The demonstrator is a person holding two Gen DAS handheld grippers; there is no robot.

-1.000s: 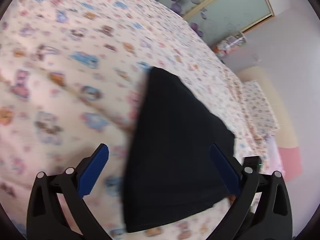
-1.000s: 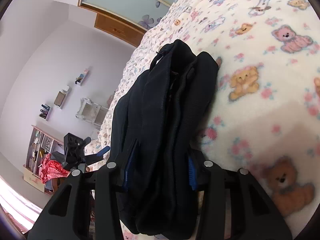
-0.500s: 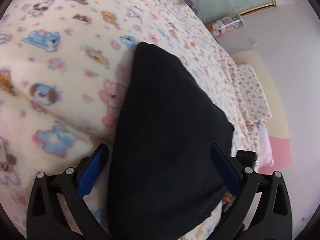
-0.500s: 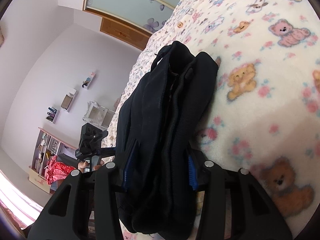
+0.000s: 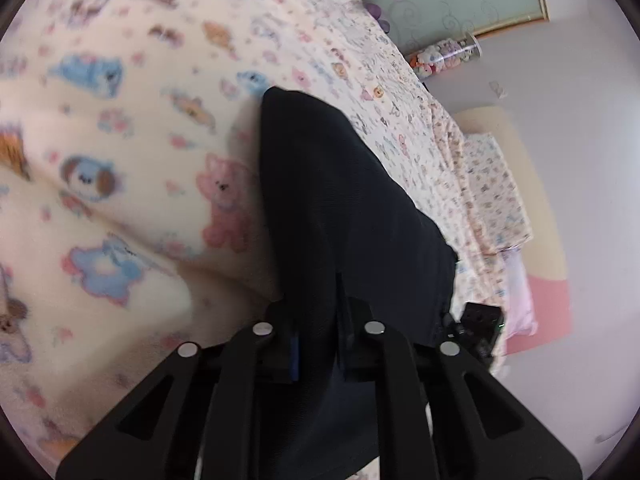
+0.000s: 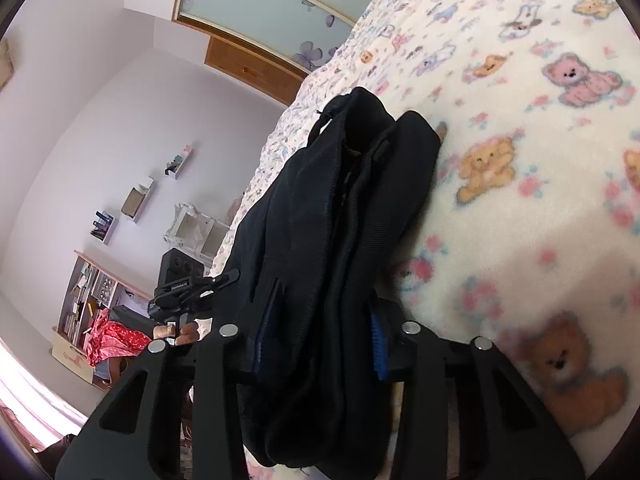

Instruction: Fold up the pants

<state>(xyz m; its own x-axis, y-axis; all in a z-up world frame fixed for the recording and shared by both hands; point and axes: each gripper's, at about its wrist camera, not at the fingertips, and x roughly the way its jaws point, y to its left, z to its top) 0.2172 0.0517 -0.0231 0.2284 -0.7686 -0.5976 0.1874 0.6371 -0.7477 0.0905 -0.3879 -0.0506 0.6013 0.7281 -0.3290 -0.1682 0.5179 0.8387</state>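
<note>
The black pants (image 5: 344,208) lie folded in a long stack on the bear-print blanket (image 5: 120,160). My left gripper (image 5: 318,344) is shut on the near edge of the pants, with cloth pinched between its blue pads. In the right wrist view the pants (image 6: 328,216) show as thick stacked layers with the waistband at the far end. My right gripper (image 6: 320,344) is shut on this thick bundle, its blue pads (image 6: 378,344) pressing both sides. The left gripper (image 6: 188,292) also shows in the right wrist view, at the pants' far left side.
The blanket (image 6: 520,160) covers the bed on all sides of the pants. Pillows (image 5: 492,184) lie at the bed's head. A wardrobe with glass doors (image 6: 272,4), wall shelves (image 6: 136,200) and a bookcase (image 6: 88,304) stand beyond the bed edge.
My left gripper went from wide open over the pants to shut on their edge. My right gripper stayed shut on the bundle; the left gripper moved closer in its view.
</note>
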